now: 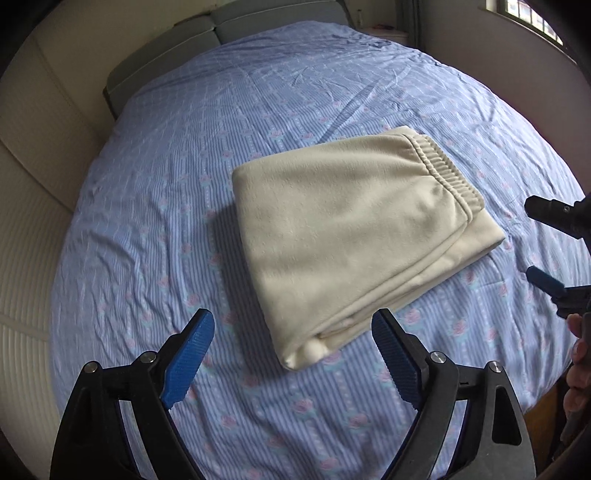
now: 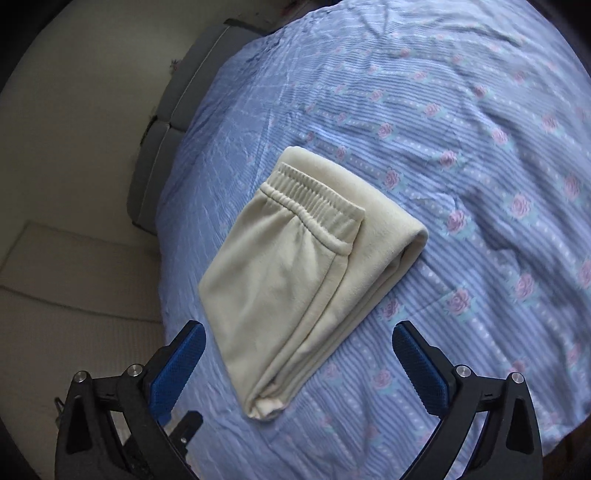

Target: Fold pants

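Cream fleece pants point(image 1: 347, 236) lie folded into a thick rectangle on the bed, elastic waistband on top at the far right end. My left gripper point(image 1: 293, 332) hovers above the near corner of the bundle, blue pads wide apart with nothing between them. At the right edge of the left wrist view, my right gripper point(image 1: 532, 240) shows with its fingers spread beside the bundle. In the right wrist view the same pants point(image 2: 295, 273) lie ahead, waistband at the far end. There my right gripper point(image 2: 299, 343) is open above the near folded end, touching nothing.
A blue striped sheet with pink roses point(image 1: 184, 184) covers the bed. A grey headboard cushion point(image 1: 166, 55) lines the far edge, and cream wall panels point(image 1: 33, 221) stand at left. A window point(image 1: 532, 18) is at top right. A hand point(image 1: 580, 350) grips the right tool.
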Action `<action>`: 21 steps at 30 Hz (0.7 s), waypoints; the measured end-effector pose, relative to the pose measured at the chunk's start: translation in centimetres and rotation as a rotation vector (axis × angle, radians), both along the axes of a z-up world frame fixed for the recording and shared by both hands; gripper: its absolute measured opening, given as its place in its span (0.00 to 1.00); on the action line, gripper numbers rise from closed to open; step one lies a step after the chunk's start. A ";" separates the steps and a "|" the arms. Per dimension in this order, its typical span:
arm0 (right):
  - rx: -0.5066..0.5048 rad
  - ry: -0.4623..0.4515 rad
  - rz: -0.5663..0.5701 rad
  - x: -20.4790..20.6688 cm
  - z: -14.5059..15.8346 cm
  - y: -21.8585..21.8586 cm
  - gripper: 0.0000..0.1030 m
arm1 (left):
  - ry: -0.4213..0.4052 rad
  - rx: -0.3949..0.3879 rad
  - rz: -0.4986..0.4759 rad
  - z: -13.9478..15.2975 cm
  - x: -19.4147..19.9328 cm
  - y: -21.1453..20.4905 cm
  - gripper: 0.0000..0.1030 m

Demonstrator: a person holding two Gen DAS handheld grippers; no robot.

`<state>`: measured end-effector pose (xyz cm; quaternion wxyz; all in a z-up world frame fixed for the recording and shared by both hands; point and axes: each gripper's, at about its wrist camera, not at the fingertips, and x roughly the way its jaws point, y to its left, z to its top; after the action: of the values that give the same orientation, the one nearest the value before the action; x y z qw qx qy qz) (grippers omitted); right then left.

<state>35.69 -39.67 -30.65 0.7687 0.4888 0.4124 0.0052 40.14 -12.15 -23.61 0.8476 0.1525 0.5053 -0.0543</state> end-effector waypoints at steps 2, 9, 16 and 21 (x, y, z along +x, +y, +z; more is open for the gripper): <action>0.040 -0.012 -0.046 0.2 -1.7 0.5 0.99 | -0.016 -0.010 0.004 -0.9 0.5 0.5 0.85; 0.070 -0.022 -0.096 2.6 -8.0 1.9 0.99 | 0.008 -0.054 0.033 -4.9 2.9 1.3 0.85; 0.110 -0.073 -0.139 3.1 -11.3 2.5 1.00 | 0.012 -0.038 0.002 -7.1 3.9 1.1 0.85; 0.076 -0.085 -0.149 4.9 -12.1 2.9 1.00 | 0.017 -0.067 0.031 -7.7 5.3 1.9 0.85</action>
<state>40.59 -36.81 -42.76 0.7645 0.5464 0.3417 -0.0155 45.41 -10.25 -31.34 0.8486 0.1156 0.5128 -0.0596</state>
